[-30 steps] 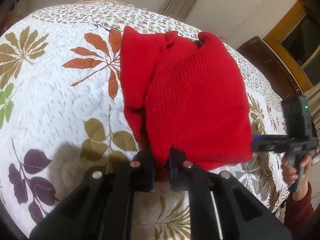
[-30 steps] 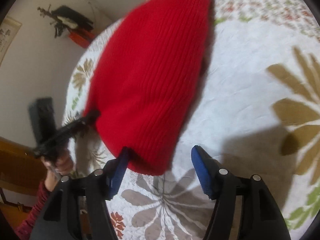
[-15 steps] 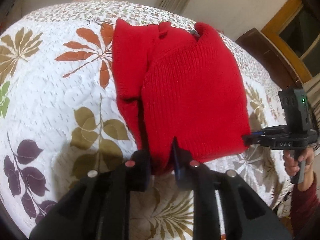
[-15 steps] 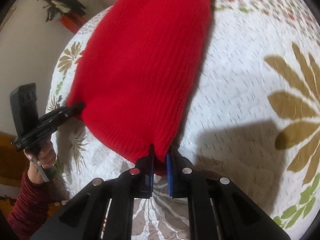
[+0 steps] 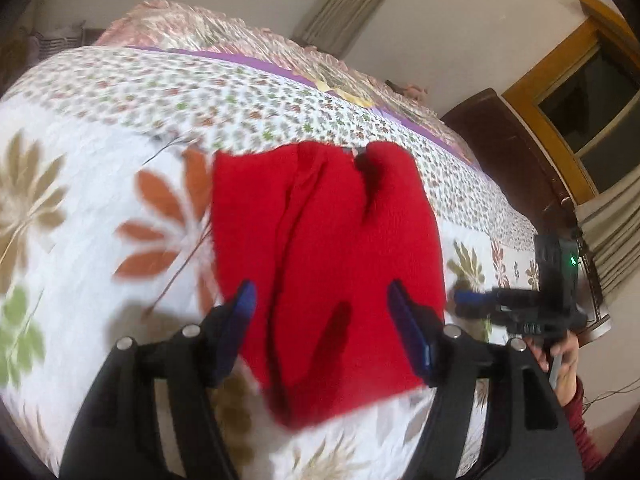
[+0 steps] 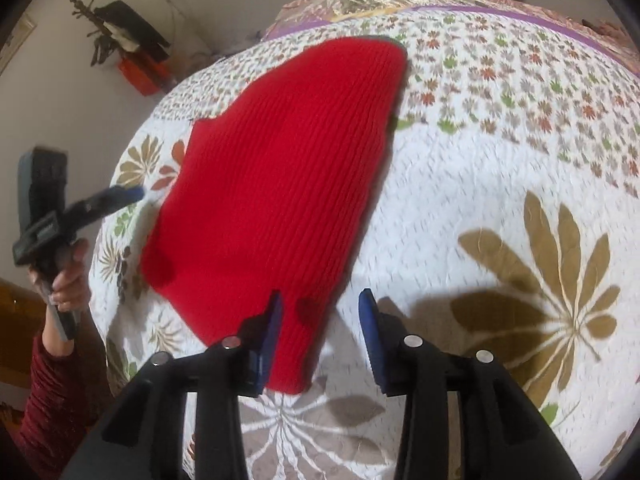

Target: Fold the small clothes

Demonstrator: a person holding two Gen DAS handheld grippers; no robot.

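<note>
A red knitted sweater (image 5: 328, 248) lies folded on the floral quilt, sleeve side tucked in along its left. My left gripper (image 5: 322, 300) hovers open above the sweater's near hem, blue pads spread wide with nothing between them. From the other side the same sweater (image 6: 280, 184) shows as a long ribbed slab. My right gripper (image 6: 320, 312) is open over its near corner, the left pad above the cloth and the right pad over bare quilt. Each gripper appears in the other's view, held by a hand in a dark red sleeve (image 6: 48, 392).
The quilt (image 5: 80, 208) covers a bed, with pillows (image 5: 192, 28) at the head. A dark wooden cabinet (image 5: 508, 160) and a window (image 5: 592, 96) stand right of the bed. Clutter and a red box (image 6: 140, 72) sit by the far wall. The bed edge is near the hands.
Both grippers were shut on the sweater's near hem half a second ago. Both have opened, let the hem drop onto the quilt, and pulled back and up.
</note>
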